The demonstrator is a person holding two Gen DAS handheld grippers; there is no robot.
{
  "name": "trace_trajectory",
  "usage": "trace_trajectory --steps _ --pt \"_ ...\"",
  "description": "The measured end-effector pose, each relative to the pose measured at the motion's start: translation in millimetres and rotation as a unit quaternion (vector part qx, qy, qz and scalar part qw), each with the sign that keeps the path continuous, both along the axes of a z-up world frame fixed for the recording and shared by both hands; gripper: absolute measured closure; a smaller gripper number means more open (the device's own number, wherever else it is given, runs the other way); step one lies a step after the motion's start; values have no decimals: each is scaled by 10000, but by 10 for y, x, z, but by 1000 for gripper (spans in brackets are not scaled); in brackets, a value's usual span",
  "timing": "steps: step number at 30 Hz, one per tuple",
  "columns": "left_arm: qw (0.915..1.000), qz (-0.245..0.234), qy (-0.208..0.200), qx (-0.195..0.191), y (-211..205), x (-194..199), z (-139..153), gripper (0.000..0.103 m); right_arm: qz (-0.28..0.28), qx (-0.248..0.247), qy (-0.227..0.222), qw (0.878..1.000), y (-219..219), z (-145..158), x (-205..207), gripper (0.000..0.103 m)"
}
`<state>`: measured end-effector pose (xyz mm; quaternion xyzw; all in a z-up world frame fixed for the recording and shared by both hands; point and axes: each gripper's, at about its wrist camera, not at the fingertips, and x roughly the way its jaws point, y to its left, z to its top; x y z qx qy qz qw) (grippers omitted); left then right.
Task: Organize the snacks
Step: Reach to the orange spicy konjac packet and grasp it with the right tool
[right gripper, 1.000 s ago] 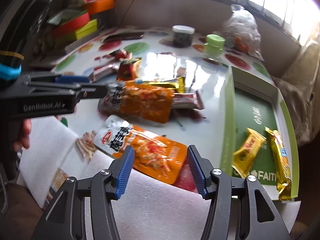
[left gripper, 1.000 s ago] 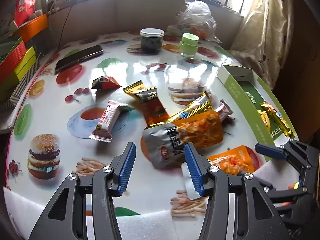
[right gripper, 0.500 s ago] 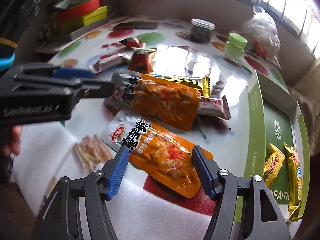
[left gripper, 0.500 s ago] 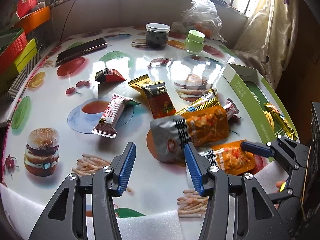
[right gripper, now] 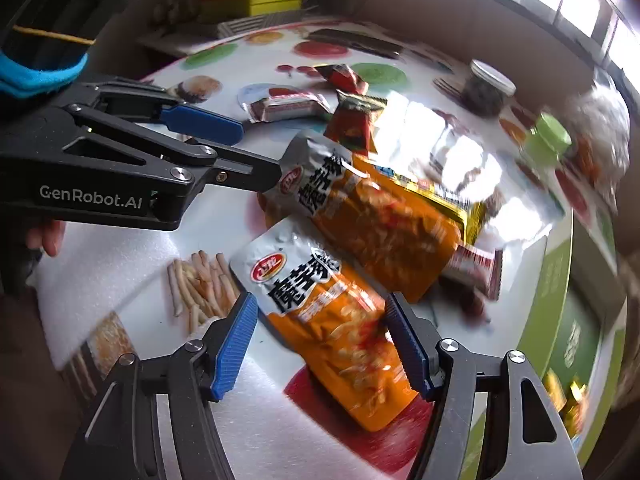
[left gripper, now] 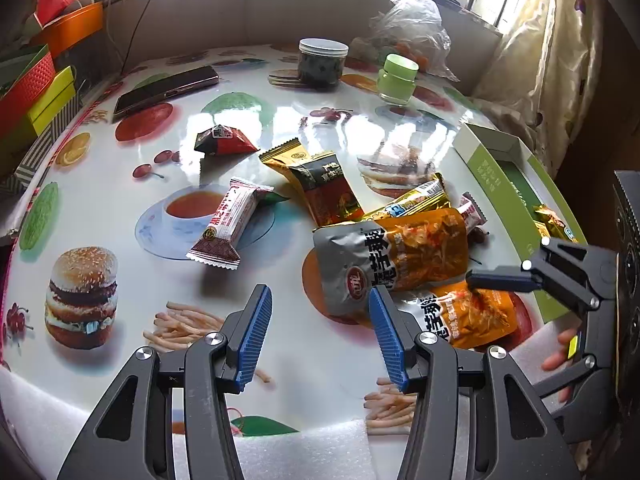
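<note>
Two orange-and-silver snack pouches lie side by side near the table's front right. My right gripper is open, its jaws on either side of the nearer pouch, which also shows in the left wrist view. My left gripper is open and empty, just in front of the farther pouch. A white-and-maroon bar, a dark red packet, a gold wrapper and a red triangular packet lie scattered mid-table. The green box at the right holds yellow snacks.
A phone, a dark jar, a green jar and a plastic bag stand at the back. Coloured boxes are stacked at the far left. White foam pads the table's front edge.
My right gripper has moved forward and turned left, so its open jaws now sit around the nearer orange pouch. My left gripper has drifted slightly, still open.
</note>
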<state>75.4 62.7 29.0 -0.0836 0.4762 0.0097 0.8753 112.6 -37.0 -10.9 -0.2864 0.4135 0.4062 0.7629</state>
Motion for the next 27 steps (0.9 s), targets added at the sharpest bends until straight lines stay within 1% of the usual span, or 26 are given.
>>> trace_trajectory --steps 3,5,8,14,15,18,20,22,27 --pt "10000 30 24 1 24 9 -14 51 151 -88 71 9998 23 1 38 36" --pt "10000 42 37 -9 26 14 -24 51 201 -20 189 9996 13 -14 76 35" --pt "10000 45 59 -22 33 27 -43 51 188 88 429 9989 15 -40 156 31" --pt "10000 65 57 -24 47 41 -37 51 30 38 430 9991 48 -46 143 31" --pt "10000 75 53 -22 52 40 -34 51 14 54 419 9991 42 -47 136 33" --pt "9999 92 58 -5 59 33 -33 51 5 104 402 9991 38 -29 100 49" --pt "9999 96 58 2 59 31 -30 51 -5 131 390 9992 33 -24 82 54" --pt "9999 97 48 -1 55 24 -23 51 -44 179 368 9992 14 -20 81 61" --pt "10000 70 31 19 33 15 -5 51 -132 277 223 9993 -9 -16 21 65"
